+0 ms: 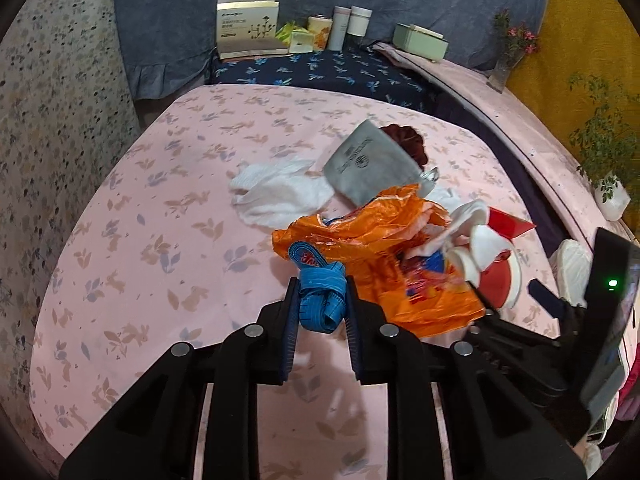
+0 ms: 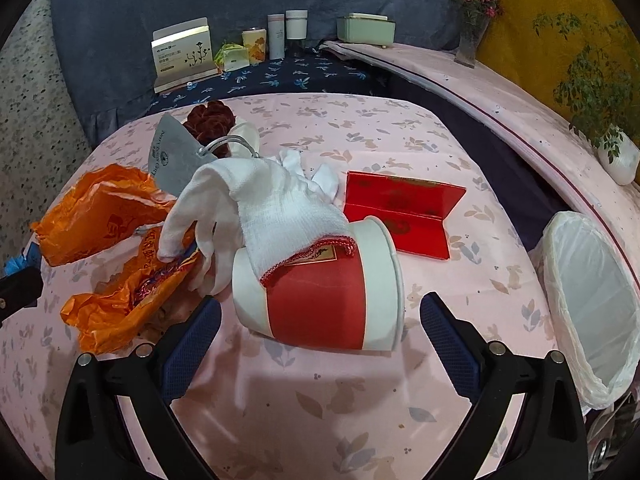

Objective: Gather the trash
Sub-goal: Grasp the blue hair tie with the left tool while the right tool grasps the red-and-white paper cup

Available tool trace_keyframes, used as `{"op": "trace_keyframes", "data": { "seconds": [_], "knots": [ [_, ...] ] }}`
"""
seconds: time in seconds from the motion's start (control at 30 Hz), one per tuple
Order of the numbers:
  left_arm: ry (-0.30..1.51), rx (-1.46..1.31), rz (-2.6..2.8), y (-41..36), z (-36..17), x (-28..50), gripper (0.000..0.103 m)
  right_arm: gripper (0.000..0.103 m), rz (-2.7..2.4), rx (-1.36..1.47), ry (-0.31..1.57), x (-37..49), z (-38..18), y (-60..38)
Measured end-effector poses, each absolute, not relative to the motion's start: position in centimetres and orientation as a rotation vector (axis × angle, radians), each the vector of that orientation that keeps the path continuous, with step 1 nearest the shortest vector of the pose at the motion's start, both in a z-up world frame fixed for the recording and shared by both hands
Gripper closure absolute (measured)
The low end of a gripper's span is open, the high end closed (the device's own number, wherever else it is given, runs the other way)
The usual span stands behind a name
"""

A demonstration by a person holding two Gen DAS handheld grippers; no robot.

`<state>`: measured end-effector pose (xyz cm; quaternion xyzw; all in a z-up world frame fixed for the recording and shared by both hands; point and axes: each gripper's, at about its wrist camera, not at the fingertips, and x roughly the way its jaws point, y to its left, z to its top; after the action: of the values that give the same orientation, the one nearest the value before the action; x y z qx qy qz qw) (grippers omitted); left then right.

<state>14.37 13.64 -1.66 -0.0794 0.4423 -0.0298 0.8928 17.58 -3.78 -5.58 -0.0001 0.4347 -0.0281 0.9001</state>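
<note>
My left gripper (image 1: 322, 302) is shut on a coiled blue tape measure (image 1: 320, 292), held just above the pink cloth beside a crumpled orange plastic bag (image 1: 380, 264). My right gripper (image 2: 320, 312) is open, its jaws on either side of a red-and-white paper cup (image 2: 320, 300) lying on its side. A white glove (image 2: 276, 204) drapes over the cup's mouth. The orange bag (image 2: 116, 240) lies left of the cup. A red folded card (image 2: 404, 216) lies behind it. A white-lined trash bin (image 2: 592, 300) stands at the right edge.
A grey pouch (image 1: 372, 168), a dark red scrunchie (image 1: 408, 140) and a second white glove (image 1: 280, 192) lie on the table. Boxes and jars (image 1: 256, 28) stand on the dark cloth at the back. Potted plants (image 2: 600, 92) line the right ledge.
</note>
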Motion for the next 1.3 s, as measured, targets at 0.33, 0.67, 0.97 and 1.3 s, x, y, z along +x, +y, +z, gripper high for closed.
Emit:
{"op": "trace_keyframes", "data": {
  "seconds": [0.33,0.67,0.97,1.3],
  "knots": [
    [0.937,-0.14,-0.11,10.8,-2.3,15.7,0.083,0.018,-0.029,0.044,0.936,19.2,-6.8,-4.3],
    [0.928,-0.12,-0.146,8.4,-1.4,15.4,0.083,0.018,-0.033,0.079,0.888,17.0,-4.6,-6.7],
    [0.898,-0.082,-0.227,3.8,0.7,13.9,0.083,0.018,-0.083,0.106,0.807,13.4,-1.2,-10.4],
    [0.883,-0.019,-0.335,-3.3,1.7,12.6,0.083,0.018,-0.198,0.153,0.745,9.9,1.2,-16.8]
  ]
}}
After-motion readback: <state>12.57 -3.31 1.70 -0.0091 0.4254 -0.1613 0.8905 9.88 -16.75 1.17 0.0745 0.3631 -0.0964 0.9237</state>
